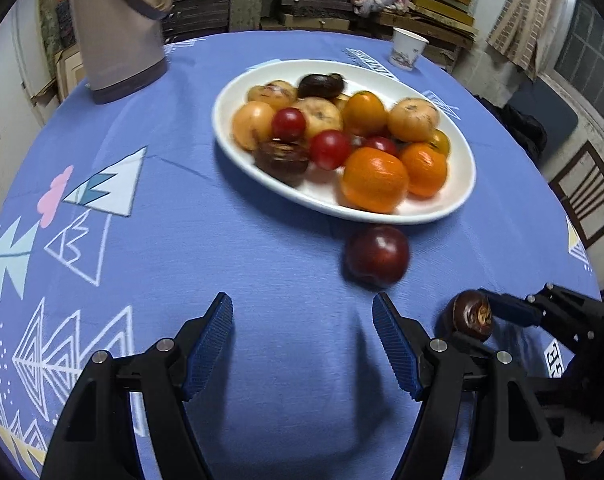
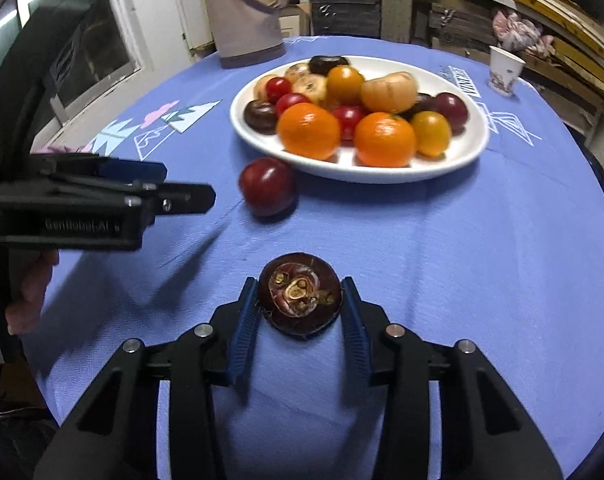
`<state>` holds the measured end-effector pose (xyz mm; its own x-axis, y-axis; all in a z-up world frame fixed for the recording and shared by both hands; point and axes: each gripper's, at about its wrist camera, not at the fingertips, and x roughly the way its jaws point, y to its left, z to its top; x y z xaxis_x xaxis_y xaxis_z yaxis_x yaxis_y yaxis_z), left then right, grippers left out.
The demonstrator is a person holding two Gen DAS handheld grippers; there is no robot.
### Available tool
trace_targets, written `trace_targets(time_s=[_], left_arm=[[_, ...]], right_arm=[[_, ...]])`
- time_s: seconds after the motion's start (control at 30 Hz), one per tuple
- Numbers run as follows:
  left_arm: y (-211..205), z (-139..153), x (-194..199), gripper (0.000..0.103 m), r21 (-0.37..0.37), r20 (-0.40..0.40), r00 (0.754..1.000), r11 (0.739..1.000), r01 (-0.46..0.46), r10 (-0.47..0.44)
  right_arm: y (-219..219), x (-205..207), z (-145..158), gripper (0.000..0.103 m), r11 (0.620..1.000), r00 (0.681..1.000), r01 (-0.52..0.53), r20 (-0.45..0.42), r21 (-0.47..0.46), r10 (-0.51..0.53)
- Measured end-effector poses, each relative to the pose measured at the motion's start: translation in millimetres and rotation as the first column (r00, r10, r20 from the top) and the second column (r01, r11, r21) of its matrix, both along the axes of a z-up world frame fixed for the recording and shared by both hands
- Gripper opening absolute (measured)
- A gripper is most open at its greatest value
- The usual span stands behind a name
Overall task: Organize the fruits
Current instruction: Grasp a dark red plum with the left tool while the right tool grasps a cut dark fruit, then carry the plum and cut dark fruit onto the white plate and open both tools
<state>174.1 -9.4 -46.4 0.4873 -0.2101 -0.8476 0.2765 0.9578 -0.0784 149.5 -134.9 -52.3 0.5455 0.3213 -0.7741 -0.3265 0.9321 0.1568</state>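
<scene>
Right gripper point(image 2: 301, 312) clamped on the dark brown fruit point(image 2: 300, 297), near the surface's front edge; left gripper point(image 1: 302, 320) spread wide, empty. Best carried level over the white plate's point(image 2: 474, 152) rim, lowered into a gap, clear of the loose plum point(image 2: 267, 185). Only the right wrist view showing the fruit's cut face and both pads touching.

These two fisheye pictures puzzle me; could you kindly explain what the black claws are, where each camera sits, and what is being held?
A person holds one hand-operated claw in each hand, each carrying a camera looking along its fingers. The left view shows the left claw open over the blue tablecloth. The right view shows the right claw closed on a dark brown fruit. Ahead sits a white plate piled with fruit, a red plum lying on the cloth beside it, and a paper cup behind.
</scene>
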Motion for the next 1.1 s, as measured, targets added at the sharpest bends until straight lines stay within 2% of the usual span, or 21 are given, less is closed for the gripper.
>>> trace_targets(time_s=[0.43,0.5,0.53,0.7,0.93,1.1], left_arm=[[-39,-8,16,0.073,-0.011,-0.023,0.999,0.999,0.047,-0.047],[-41,-14,22,0.07,-0.022,-0.045,0.998,0.999,0.039,-0.04],[-41,-15,24,0.061,-0.024,-0.049,0.998,0.999,0.038,-0.039],[-43,-17,24,0.039,-0.029,-0.035,0.997,0.997,0.073,-0.074],[-34,-12,15,0.038,-0.026,-0.027,0.997,0.997,0.074,-0.075],[-20,4,7,0.038,-0.043,0.0,0.998,0.997,0.065,-0.065]], right_arm=[[-21,-4,-6,0.041,0.997,1.0,0.022,-0.015,0.07,-0.021],[-22,-4,-6,0.041,0.997,1.0,0.021,-0.016,0.08,-0.02],[-23,-4,-6,0.041,0.996,1.0,0.021,-0.017,0.084,-0.02],[-24,-2,-6,0.041,0.996,1.0,0.02,-0.02,0.09,-0.018],[-27,-1,3,0.041,0.995,0.999,0.032,-0.001,0.092,-0.032],[-28,0,16,0.041,0.996,0.999,0.033,0.025,0.086,-0.036]])
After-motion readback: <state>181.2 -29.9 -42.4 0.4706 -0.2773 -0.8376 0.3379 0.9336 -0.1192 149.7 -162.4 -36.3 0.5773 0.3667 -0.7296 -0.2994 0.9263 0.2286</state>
